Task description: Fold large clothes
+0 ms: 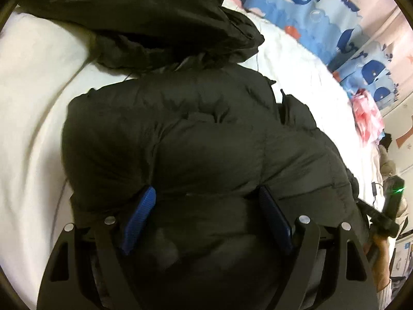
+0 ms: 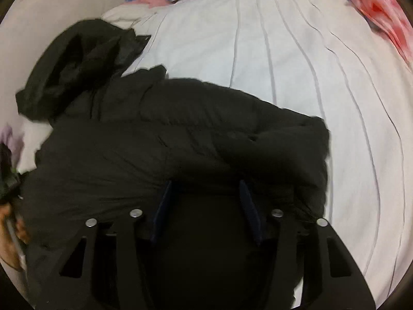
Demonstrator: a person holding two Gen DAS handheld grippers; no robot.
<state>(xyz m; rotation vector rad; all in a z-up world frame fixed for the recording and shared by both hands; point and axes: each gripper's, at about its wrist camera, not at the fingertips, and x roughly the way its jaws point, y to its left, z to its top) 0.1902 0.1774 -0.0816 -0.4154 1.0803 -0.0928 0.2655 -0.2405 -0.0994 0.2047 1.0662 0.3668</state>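
A black puffer jacket point(image 1: 180, 134) lies on a white bed point(image 1: 31, 108), its hood point(image 1: 129, 25) bunched at the far end. My left gripper point(image 1: 206, 190) hangs close over the jacket's puffed body, blue pads spread wide, with fabric bulging up between them. In the right wrist view the jacket point(image 2: 180, 142) stretches across the striped white sheet point(image 2: 284, 51), with its hood point(image 2: 72, 69) at the upper left. My right gripper point(image 2: 205, 184) stands open just over the jacket's near edge, with dark cloth between its fingers that the pads do not press.
A blue whale-patterned cloth point(image 1: 296, 13) lines the far side of the bed. A pink and red bundle point(image 1: 366, 118) point(image 2: 382, 13) lies by the bed's edge. The right gripper's handle point(image 1: 387, 206) and a hand point(image 1: 379, 248) show at the right.
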